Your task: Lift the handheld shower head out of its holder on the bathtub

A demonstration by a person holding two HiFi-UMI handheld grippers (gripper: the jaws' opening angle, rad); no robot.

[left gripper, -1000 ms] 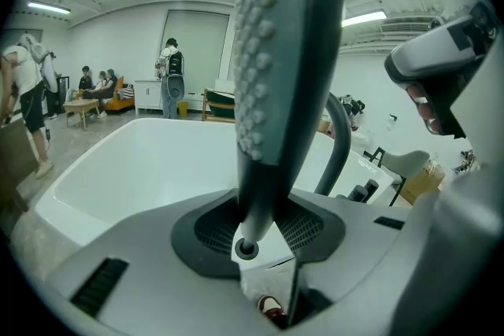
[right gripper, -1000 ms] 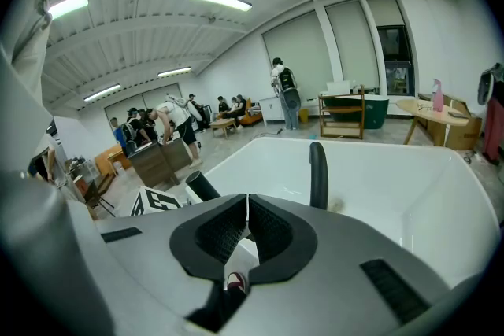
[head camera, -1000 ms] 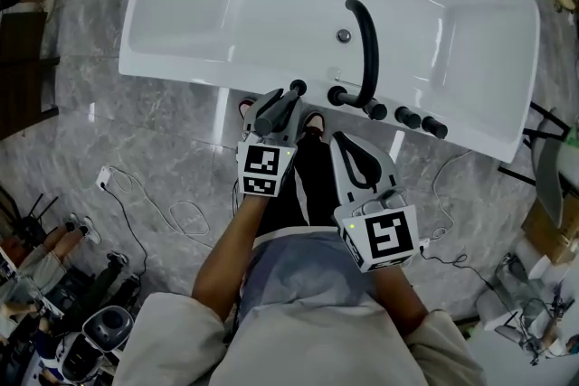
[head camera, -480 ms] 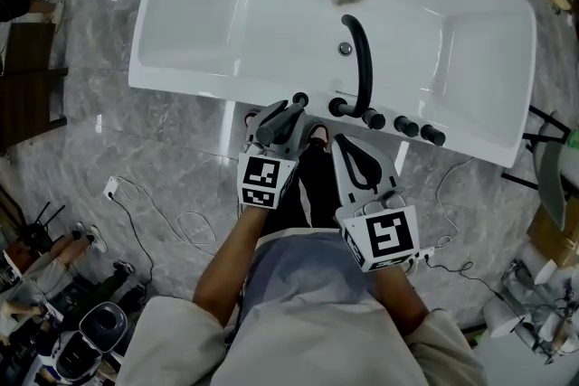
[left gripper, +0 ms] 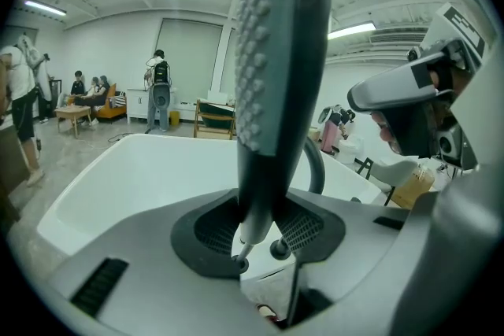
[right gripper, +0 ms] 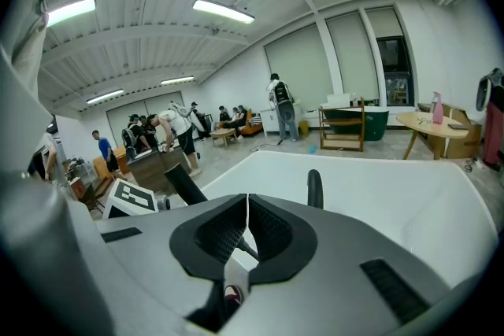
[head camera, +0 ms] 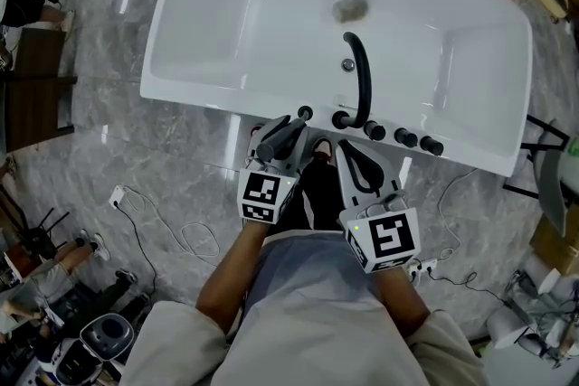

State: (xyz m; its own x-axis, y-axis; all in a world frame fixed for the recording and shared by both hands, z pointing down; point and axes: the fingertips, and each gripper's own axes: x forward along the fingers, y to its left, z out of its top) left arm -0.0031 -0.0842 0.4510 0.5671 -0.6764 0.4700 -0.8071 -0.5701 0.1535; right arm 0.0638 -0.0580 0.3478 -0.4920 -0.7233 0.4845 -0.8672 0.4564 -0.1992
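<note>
The dark grey handheld shower head stands upright between the jaws of my left gripper, which is shut on its handle. From above, the shower head lies in my left gripper just in front of the tub's near rim, beside the small black holder. Its lower end is hidden by the jaws. My right gripper hangs to the right of it, short of the rim. Its jaws are shut with nothing between them.
The white bathtub fills the space ahead. A black curved spout and three black knobs sit on the near rim. Cables and a power strip lie on the marble floor. People stand at the far end of the room.
My left gripper has risen with the shower head in it, a little away from the holder. The right gripper has risen slightly and stays shut.
</note>
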